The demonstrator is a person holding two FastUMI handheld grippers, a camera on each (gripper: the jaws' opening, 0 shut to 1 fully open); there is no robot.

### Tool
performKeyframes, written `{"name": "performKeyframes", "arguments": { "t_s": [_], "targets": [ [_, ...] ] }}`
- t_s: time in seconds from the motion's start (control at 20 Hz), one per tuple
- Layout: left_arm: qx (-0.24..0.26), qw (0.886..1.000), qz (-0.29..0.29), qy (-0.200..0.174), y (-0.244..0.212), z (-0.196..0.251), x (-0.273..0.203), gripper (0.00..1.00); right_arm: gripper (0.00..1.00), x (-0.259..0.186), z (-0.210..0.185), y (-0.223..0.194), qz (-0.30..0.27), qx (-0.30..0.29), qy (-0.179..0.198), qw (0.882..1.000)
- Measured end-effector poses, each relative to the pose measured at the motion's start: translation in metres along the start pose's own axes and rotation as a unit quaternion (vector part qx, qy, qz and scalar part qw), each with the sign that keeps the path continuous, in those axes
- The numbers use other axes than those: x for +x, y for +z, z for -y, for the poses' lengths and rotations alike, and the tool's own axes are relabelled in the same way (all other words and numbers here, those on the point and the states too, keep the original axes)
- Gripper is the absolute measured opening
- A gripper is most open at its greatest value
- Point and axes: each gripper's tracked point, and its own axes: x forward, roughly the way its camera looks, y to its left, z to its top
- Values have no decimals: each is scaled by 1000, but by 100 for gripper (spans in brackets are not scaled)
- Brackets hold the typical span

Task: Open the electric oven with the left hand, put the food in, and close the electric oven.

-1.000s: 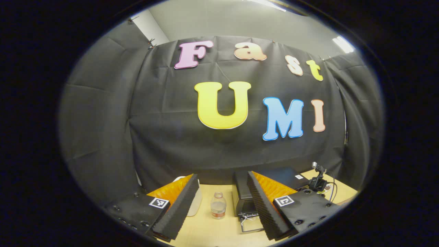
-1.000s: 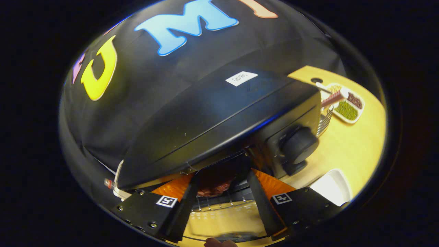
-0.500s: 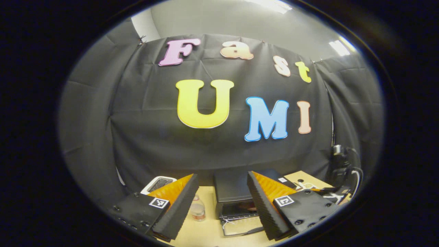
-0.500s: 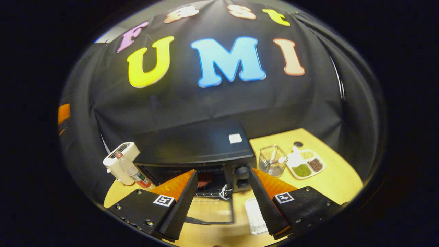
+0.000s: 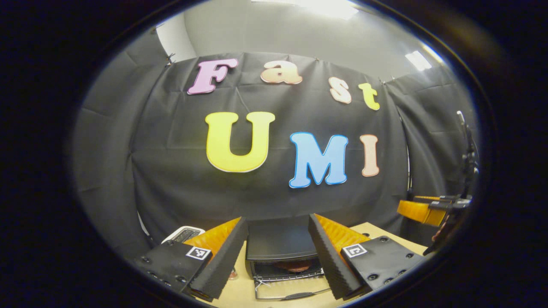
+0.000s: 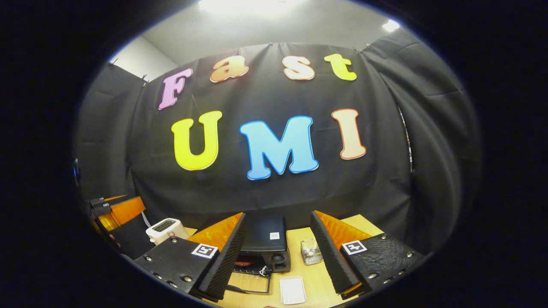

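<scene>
Black and boxy, the electric oven (image 5: 280, 241) is sitting near the table's (image 6: 317, 282) back edge, door (image 5: 291, 291) hanging open, food (image 5: 295, 266) lying inside on the rack. Both the left gripper (image 5: 276, 261) and right gripper (image 6: 276, 261) are hovering with jaws released, empty, so closing looks due.
</scene>
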Motion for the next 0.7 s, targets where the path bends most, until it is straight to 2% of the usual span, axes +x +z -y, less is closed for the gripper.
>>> {"name": "performKeyframes", "arguments": {
  "t_s": [0.15, 0.3, 0.4, 0.45, 0.55, 0.7],
  "targets": [
    [3, 1000, 2, -1, 0, 21, -2, 92, 90, -7, 11, 21, 21, -8, 2, 1000],
    [4, 1000, -11, -2, -11, 34, -1, 92, 90, -6, 18, 22, 22, -8, 3, 1000],
    [-1, 999, -41, -8, -30, 41, 1, 100, 90, -3, 30, 13, 7, -11, -10, 1000],
    [-3, 998, -56, -8, -42, 44, 2, 92, 90, -1, 36, 10, 3, -11, -15, 1000],
    [-8, 997, -81, -9, -60, 52, 12, 92, 90, 0, 37, 6, -4, -8, -13, 1000],
    [-16, 989, -148, -15, -107, 58, 12, 92, 90, 2, 42, -1, -18, -10, -12, 1000]
  ]
}}
